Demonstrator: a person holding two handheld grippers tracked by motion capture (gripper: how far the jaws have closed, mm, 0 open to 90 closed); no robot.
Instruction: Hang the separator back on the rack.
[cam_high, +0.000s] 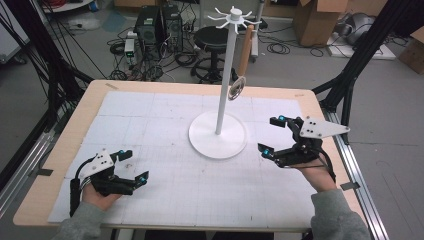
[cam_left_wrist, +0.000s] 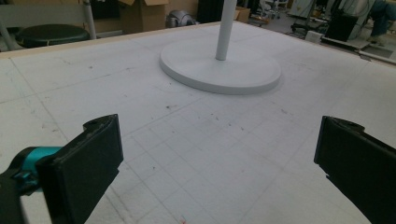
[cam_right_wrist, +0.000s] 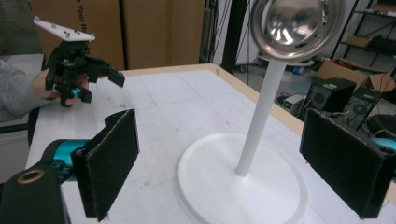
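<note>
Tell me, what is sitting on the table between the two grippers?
The white stand, with its round base, sits roughly between the left gripper and the right gripper, set a bit farther back. The high view shows this. The mat nearer the person is bare.

Both grippers are black, with teal accents near the jaws and a grey three-cornered plate on top — dark screw dots mark it. The left gripper (cam_high: 133, 166) and right gripper (cam_high: 270, 135) trail black cables. Jaw pads are flat black rectangles; sleeves (cam_high: 337, 215) are grey.
</note>
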